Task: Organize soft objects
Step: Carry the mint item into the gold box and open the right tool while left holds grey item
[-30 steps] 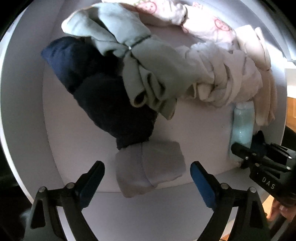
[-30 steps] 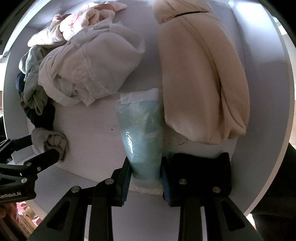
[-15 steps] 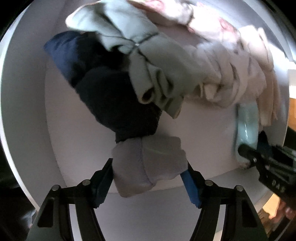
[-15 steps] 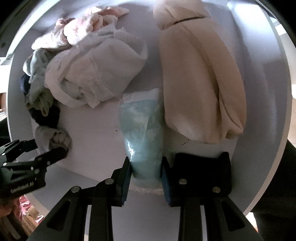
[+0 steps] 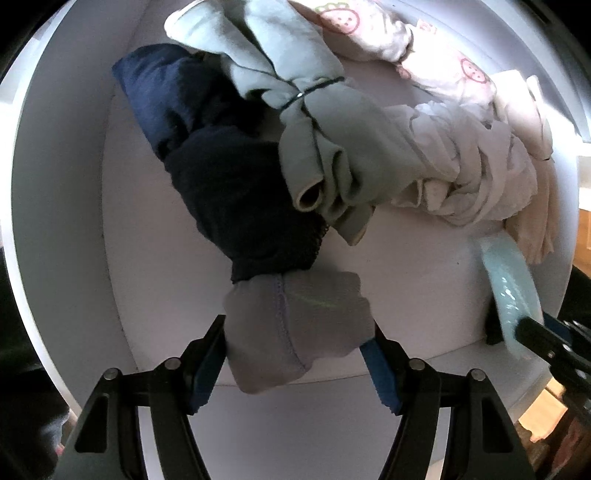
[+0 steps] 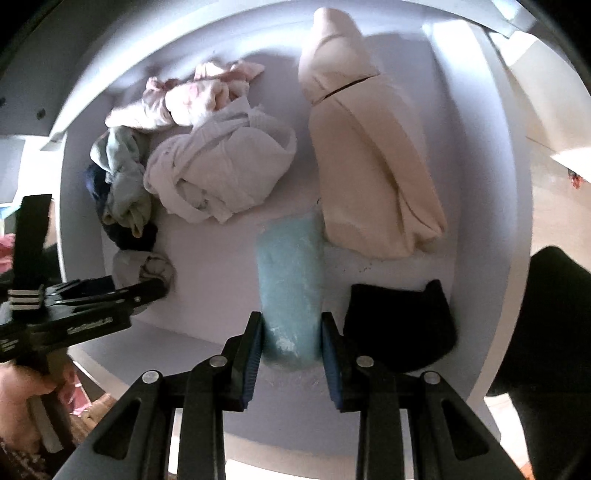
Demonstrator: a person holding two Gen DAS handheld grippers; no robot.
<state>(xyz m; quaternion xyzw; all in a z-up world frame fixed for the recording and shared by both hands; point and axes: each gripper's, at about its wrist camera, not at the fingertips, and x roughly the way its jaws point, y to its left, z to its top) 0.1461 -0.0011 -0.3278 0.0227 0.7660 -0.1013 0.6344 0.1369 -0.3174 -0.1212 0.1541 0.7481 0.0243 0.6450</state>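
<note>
A white drawer (image 5: 66,206) holds a jumble of soft clothes. My left gripper (image 5: 295,354) is shut on a grey folded cloth (image 5: 295,325) at the drawer's front edge, its pads pressing both sides. Behind it lie a navy garment (image 5: 221,177), a pale green garment (image 5: 325,122) and a white crumpled one (image 5: 480,177). My right gripper (image 6: 291,347) is shut on a light blue bag-wrapped item (image 6: 291,280) and holds it above the drawer floor. The same blue item (image 5: 509,280) shows at the right of the left wrist view. The left gripper (image 6: 147,291) appears at the left of the right wrist view.
A long cream rolled garment (image 6: 369,166) lies along the drawer's right side. A black folded cloth (image 6: 399,325) sits just right of the blue item. A pink printed cloth (image 5: 369,33) lies at the back. A person's hand (image 6: 22,398) holds the left tool.
My left gripper closed in on the grey cloth and now pinches it. My right gripper rose with the blue item, uncovering the black cloth beside it.
</note>
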